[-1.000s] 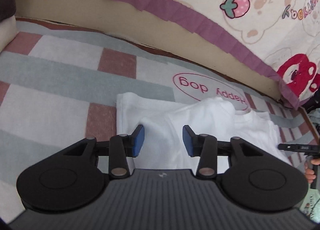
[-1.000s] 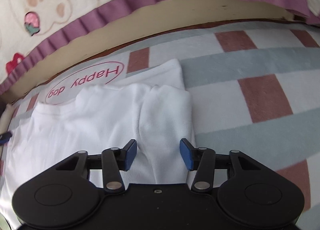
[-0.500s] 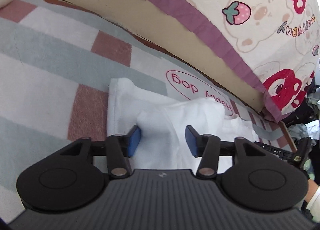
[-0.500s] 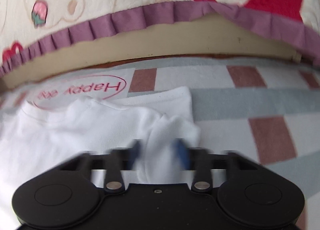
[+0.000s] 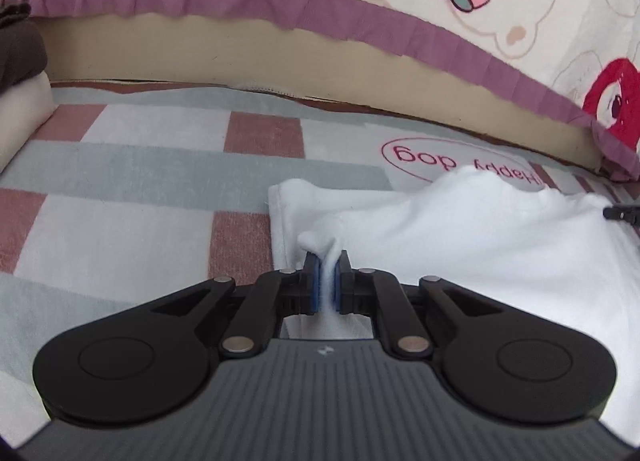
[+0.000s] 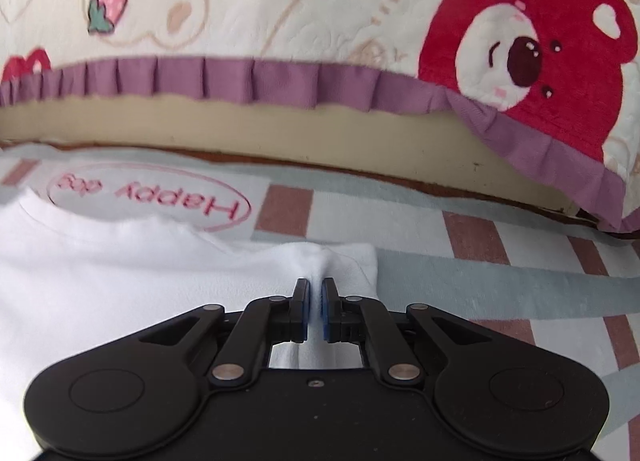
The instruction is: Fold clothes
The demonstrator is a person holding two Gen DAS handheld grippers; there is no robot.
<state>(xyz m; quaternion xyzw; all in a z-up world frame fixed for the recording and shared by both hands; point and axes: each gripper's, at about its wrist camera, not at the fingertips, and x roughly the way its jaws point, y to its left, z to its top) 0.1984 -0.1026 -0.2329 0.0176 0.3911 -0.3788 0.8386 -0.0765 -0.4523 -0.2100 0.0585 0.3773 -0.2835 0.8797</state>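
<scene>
A white garment (image 5: 480, 241) lies partly folded on the checked blanket (image 5: 120, 229). In the left wrist view my left gripper (image 5: 326, 257) is shut on a pinched ridge of the garment near its left edge. The cloth bulges up between the blue pads (image 5: 316, 281). In the right wrist view the same white garment (image 6: 120, 261) spreads to the left. My right gripper (image 6: 314, 285) is closing on a fold near the garment's right corner, with white cloth pressed between its pads (image 6: 326, 313).
A "Happy dog" oval print (image 6: 148, 197) marks the blanket just beyond the garment. Behind it rises a bed edge (image 6: 280, 129) with a purple frill (image 6: 280, 81) and a bear quilt (image 6: 520, 53). Dark cloth (image 5: 20, 57) sits at far left.
Both grippers went from open around the garment to shut on pinches of its cloth. The right one moved toward the garment's far right corner, and both views have rolled.
</scene>
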